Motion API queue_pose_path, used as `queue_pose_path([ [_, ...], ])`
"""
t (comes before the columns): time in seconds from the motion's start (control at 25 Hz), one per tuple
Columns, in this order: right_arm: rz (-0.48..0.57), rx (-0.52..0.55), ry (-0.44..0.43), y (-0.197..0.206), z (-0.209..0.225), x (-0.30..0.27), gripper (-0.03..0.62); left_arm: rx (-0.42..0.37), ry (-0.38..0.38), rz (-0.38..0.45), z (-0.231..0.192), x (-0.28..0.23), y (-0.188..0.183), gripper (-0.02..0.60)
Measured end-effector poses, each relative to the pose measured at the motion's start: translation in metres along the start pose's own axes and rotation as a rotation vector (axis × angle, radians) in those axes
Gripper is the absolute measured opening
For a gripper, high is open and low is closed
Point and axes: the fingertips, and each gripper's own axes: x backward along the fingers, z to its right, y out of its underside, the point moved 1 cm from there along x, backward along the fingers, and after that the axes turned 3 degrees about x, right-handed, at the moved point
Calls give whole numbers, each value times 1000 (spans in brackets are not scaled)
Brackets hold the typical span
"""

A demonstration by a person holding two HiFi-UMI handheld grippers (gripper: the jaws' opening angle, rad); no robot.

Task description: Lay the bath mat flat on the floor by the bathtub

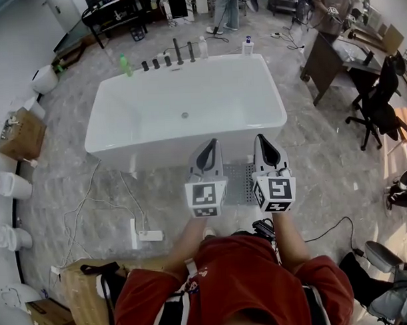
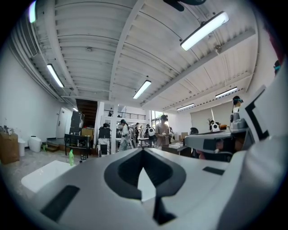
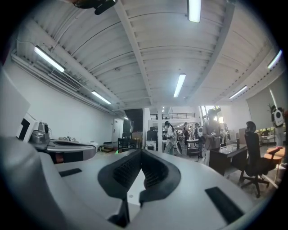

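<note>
Grey, dotted, on floor [image 1: 324, 181] just beside bathtub [image 1: 188, 106]: located bath mat [image 1: 239, 184] in head view, half hidden behind left claw [image 1: 208, 150] and right claw [image 1: 264, 144]. Left gripper view: jaws together, empty. Right gripper view: likewise. Judged likeliest fault a hidden fold left unflattened.

Red shirt [image 1: 234, 277]; grey left gripper [image 1: 206, 146], grey right gripper [image 1: 265, 140].

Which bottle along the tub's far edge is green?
The leftmost one, the green bottle left of the dark taps; the clear bottle and white bottle stand further right.
</note>
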Motion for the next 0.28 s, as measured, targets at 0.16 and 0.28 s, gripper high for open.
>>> queue_pose_path([
  [0.16, 2, 1, -1, -2, 2, -2, 12, 5, -8, 6, -2, 0, -1, 14],
  [0.28, 6, 2, 2, -6, 5, -5, 12, 6, -7, 5, -3, -3, -3, 14],
])
